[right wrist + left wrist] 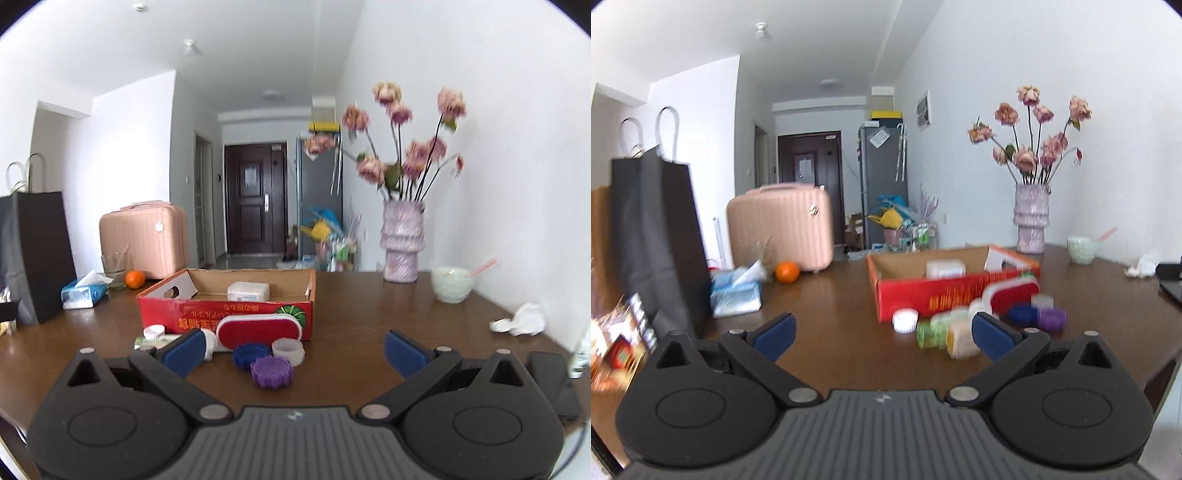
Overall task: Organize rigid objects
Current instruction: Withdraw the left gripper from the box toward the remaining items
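Fingers of both grippers spread, empty. Right gripper (pixel 293 347) nearer: purple cap (pixel 272 372) just ahead, slightly left. Left gripper (pixel 882 334): bottles (pixel 945 332) ahead-right. Box (pixel 225 314) beyond.

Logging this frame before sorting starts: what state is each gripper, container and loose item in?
Left gripper: open, empty.
Right gripper: open, empty.
Red cardboard box: open-topped, holding one white rectangular container.
Purple ridged cap: loose on the brown wooden table, outside the box.
Blue ridged cap: loose, outside the box.
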A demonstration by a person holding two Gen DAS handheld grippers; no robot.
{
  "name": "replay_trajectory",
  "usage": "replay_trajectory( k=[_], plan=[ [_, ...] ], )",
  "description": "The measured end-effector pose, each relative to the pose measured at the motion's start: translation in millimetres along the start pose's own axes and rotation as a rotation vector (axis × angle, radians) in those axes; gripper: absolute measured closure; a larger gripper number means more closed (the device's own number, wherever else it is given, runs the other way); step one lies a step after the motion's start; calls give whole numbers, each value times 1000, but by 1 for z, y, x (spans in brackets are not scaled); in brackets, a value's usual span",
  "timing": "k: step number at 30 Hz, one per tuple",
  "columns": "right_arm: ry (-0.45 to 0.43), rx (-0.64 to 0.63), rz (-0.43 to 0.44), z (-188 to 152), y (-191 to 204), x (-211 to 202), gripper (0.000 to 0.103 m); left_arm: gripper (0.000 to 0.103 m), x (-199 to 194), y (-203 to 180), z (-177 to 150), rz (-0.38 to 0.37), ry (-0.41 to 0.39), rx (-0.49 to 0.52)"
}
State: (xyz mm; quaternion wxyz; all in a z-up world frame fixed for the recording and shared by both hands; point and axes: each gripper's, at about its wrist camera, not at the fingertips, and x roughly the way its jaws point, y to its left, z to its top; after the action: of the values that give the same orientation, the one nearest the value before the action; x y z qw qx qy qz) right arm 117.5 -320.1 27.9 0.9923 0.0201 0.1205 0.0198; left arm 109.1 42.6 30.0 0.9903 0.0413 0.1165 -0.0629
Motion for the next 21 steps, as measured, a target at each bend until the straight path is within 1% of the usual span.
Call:
replay_trajectory(
  k=[2,4,6,8,9,11,13,16,18,21],
  plan=[
    [-12,-25,-8,-12,3,-19,0,0,-17,2,-17,23,16,-42],
    [-10,-20,-12,-26,5,-36,0,0,-29,5,-33,1,61,-57],
    [22,3,-7,-39,7,-49,0,0,-32,7,-46,-23,126,-46],
    [54,-3,56,-43,9,-49,0,0,-31,5,-56,-31,169,-31],
    [59,-17,82,-44,12,-47,0,0,-30,3,-58,-32,169,-20],
    [60,-23,92,-44,18,-42,0,0,-27,0,-61,-20,159,-12],
    [84,-25,114,-46,22,-36,0,0,-24,-1,-60,-25,158,-23],
    [97,-33,96,-50,26,-26,0,0,-13,-9,-55,-49,152,-16],
    [112,-34,82,-53,26,-20,0,0,-2,-18,-51,-71,137,14],
    [124,-31,68,-56,21,-10,1,0,21,-36,-44,-84,107,60]
  ],
)
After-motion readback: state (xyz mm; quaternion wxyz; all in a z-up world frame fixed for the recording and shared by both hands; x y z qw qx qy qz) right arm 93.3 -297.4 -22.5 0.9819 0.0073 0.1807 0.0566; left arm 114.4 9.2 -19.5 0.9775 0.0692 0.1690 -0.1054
